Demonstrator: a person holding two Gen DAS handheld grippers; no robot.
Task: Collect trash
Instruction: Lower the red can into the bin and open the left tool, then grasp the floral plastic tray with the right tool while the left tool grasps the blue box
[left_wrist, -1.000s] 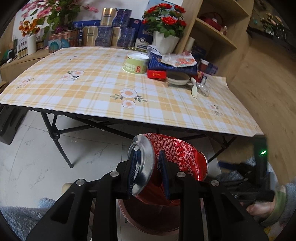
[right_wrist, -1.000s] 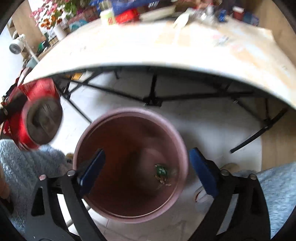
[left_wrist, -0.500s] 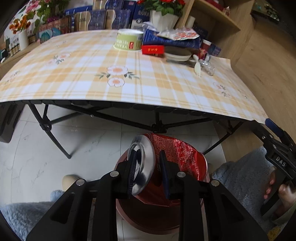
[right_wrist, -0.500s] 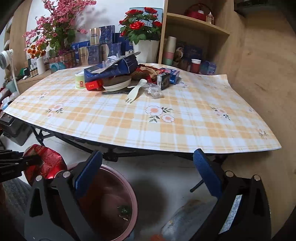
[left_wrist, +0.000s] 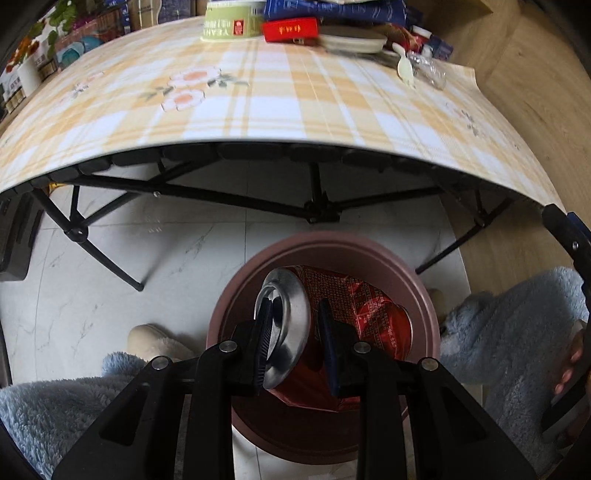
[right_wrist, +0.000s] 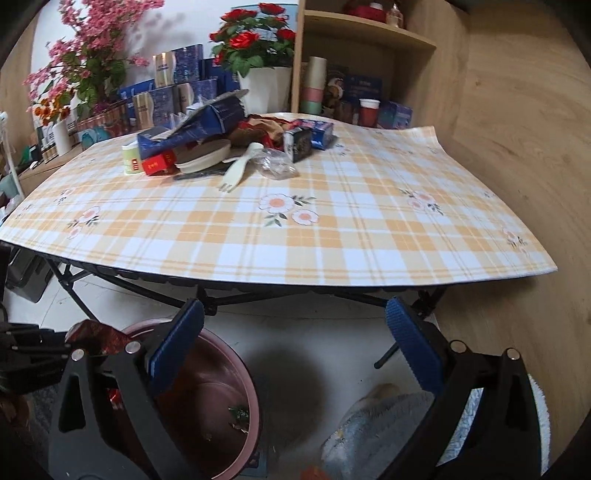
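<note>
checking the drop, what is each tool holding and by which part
Left tool grips the crushed red can at its silver top end, over the bin. Right tool holds nothing.

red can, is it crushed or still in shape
Crushed. The red can in the left gripper has a dented, creased side wall; its silver end looks intact, over the bin.

Little can be read. The round pale-green paper tub (left_wrist: 232, 25) at the far edge of the checked yellow table (left_wrist: 280, 110) carries dark capital letters that look like "YEAH", cut off and soft, beside a small red square mark. The flat red box (left_wrist: 290, 29) right of it bears gold characters too blurred to read. Small white print covers the crushed red drink can (left_wrist: 354, 306), illegible.
</note>
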